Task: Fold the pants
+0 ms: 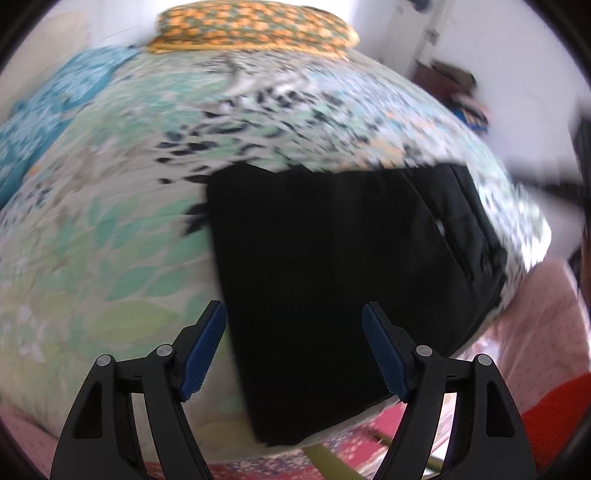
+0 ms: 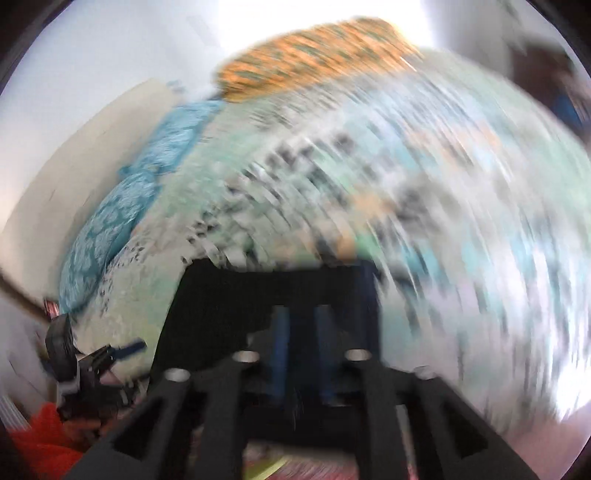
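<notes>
- Black pants (image 1: 332, 258), folded into a compact slab, lie at the near right edge of a bed (image 1: 110, 229) covered in a leaf-print sheet.
- Left claw (image 1: 293, 350) hovers over the near edge of the pants, jaws wide apart and gripping nothing.
- Right claw (image 2: 301, 354), seen through heavy blur, has its blue pads close together with dark cloth around them; it appears clamped on the pants.
- An orange patterned pillow (image 1: 255, 29) sits at the far end, and a blue blanket (image 1: 40, 122) lies along the far left.
- Risk, as a judgement: the slab overhangs the bed's near edge, so a quick one-sided pull by the right claw could drag the layers askew or tip the pants off.
</notes>
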The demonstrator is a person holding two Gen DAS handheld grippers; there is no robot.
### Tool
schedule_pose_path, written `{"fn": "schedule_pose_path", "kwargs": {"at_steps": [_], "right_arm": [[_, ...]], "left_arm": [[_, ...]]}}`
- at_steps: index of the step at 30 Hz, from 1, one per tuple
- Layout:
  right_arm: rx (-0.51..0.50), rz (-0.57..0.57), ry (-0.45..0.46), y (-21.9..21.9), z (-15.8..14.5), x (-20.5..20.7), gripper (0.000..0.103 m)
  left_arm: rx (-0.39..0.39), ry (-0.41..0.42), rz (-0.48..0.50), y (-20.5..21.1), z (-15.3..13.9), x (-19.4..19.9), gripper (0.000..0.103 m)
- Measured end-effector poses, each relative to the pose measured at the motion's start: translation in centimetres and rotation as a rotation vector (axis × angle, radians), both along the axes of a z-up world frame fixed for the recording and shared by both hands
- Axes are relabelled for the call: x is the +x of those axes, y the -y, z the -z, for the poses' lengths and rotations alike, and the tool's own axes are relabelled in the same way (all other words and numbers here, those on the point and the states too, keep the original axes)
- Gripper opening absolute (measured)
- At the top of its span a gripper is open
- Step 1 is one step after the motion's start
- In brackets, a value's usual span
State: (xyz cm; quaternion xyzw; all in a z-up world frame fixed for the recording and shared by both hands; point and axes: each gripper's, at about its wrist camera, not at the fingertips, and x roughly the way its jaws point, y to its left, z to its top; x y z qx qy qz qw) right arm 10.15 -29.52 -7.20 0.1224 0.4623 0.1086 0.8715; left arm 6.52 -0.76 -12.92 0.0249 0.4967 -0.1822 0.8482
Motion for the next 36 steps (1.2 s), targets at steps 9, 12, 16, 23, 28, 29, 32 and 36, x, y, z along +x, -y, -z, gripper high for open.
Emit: {"fn": "schedule_pose_path", "kwargs": {"at_steps": [9,12,16,23,28,29,32,36], "right_arm": [[-0.197,-0.149,-0.245,-2.0,9.1,5.9,0.050],[-0.191,-0.152,-0.147,-2.4,5.2,3.0,0.050],[-0.140,-0.258,-0.107,-4.6,2.5,-2.5,0.050],[-0.139,-0.274,-0.267,-6.0,7.6,-7.4,0.050],[-0.105,-0.254,-0.264,-5.5,7.0,-7.3,0.050],[-0.103,-0.256,-0.264,-5.4,7.2,-7.3,0.051],[-0.090,-0.253,-0.254,-5.4,6.9,-7.3,0.056],[-0.049,-0.238,-0.205,-4.9,5.5,-7.1,0.075]], "left_arm": [[0.187,0.025,0.118,2.7,1.7,-2.6,0.082],[0.132,0.010,0.070,1.8,1.1,-2.5,0.083],[0.113,0.018,0.037,1.5,0.7,-1.7,0.084],[0.175,0.008,0.028,1.5,1.3,-1.6,0.084],[0.196,0.020,0.024,1.5,1.1,-1.6,0.084],[0.197,0.019,0.022,1.5,1.1,-1.5,0.084],[0.202,0.016,0.018,1.4,1.2,-1.5,0.084],[0.204,0.017,0.017,1.2,1.0,-1.4,0.084]]}}
